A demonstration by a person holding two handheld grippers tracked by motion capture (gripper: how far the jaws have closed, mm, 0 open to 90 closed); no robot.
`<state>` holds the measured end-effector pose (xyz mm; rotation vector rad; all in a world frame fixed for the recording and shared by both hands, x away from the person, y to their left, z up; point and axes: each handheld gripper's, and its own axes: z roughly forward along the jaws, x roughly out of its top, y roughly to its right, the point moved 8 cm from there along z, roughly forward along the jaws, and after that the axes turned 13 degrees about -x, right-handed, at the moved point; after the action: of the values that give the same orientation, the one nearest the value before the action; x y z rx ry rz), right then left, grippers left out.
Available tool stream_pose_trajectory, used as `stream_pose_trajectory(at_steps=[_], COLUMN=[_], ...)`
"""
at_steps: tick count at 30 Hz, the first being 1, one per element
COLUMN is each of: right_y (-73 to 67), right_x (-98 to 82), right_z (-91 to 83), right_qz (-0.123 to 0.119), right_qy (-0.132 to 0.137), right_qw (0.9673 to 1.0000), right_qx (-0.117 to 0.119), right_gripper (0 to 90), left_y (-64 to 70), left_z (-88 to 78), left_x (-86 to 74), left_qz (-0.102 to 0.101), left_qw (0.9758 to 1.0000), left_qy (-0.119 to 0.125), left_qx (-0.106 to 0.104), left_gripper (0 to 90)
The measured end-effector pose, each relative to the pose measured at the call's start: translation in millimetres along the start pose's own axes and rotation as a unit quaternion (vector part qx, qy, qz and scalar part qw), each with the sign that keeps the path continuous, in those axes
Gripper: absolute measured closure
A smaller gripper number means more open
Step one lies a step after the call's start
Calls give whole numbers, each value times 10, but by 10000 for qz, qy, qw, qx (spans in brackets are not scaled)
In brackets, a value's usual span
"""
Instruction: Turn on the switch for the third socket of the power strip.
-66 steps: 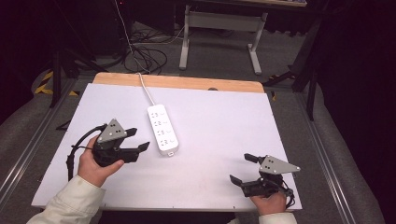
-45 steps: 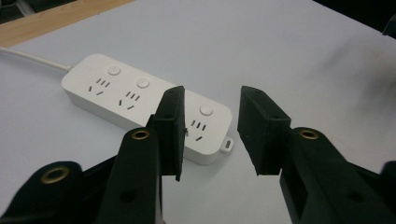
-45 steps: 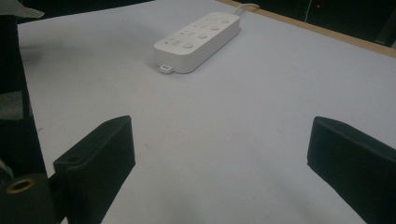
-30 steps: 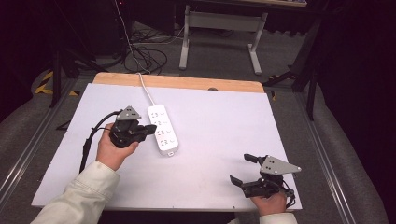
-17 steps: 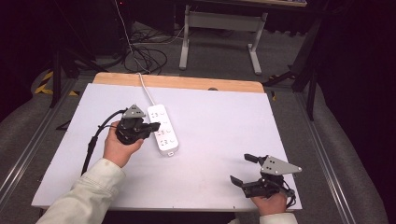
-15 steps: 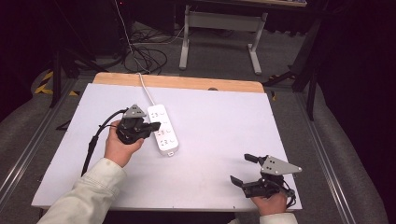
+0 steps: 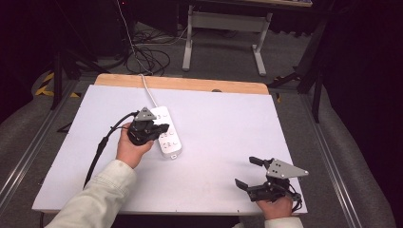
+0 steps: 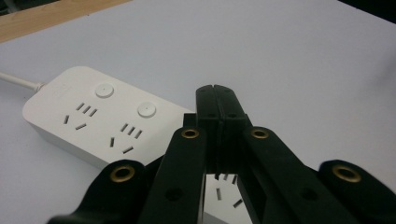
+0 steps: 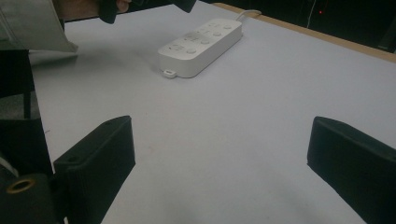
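Note:
A white power strip [image 7: 166, 132] with several sockets and round buttons lies left of centre on the white table [image 7: 218, 123], its cord [image 7: 148, 91] running off the far edge. My left gripper [image 7: 163, 127] is shut with nothing in it, its tips over the strip's middle. In the left gripper view the closed jaws of the left gripper [image 8: 216, 91] hang just above the power strip [image 8: 100, 119]. My right gripper [image 7: 248, 172] rests open near the front right edge. In the right gripper view the fingers [image 9: 100, 154] stand wide apart, with the power strip [image 9: 201, 42] far ahead.
A wooden strip [image 7: 180, 84] edges the table's far side. Beyond it the floor holds cables [image 7: 147, 52] and a metal stand [image 7: 223, 28]. A black cable [image 7: 102, 147] trails from my left gripper across the table's left part.
My left gripper has travelled from the table's left part forward and right, ending over the power strip. The right gripper has stayed put, open.

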<state>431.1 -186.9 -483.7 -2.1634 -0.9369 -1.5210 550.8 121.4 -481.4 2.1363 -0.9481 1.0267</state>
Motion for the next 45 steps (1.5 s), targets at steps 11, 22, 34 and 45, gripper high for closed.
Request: stream_pose_trajectory(at_steps=[11,22,34,45], right_y=[8,6,2,0], right_x=[-2,-5,-7,-6], right_z=[-8,-8,-4,-9], right_qz=[16,24,39,36], right_qy=[24,21,20,28], right_qw=[10000,10000,10000,10000], right_qx=[32,43,68,76], right_gripper=[77,77,77,77], left_y=[-100,-164,-157,-160], left_z=[187,310,364,388], left_x=[-49,-113,-159,-167], left_qz=[-94,-150,130,-77], left_qw=[9999,9998,9996,9998], left_qy=[30,-36,-198,-184], left_qx=[98,144,170,87], left_gripper=[900,900,900,900])
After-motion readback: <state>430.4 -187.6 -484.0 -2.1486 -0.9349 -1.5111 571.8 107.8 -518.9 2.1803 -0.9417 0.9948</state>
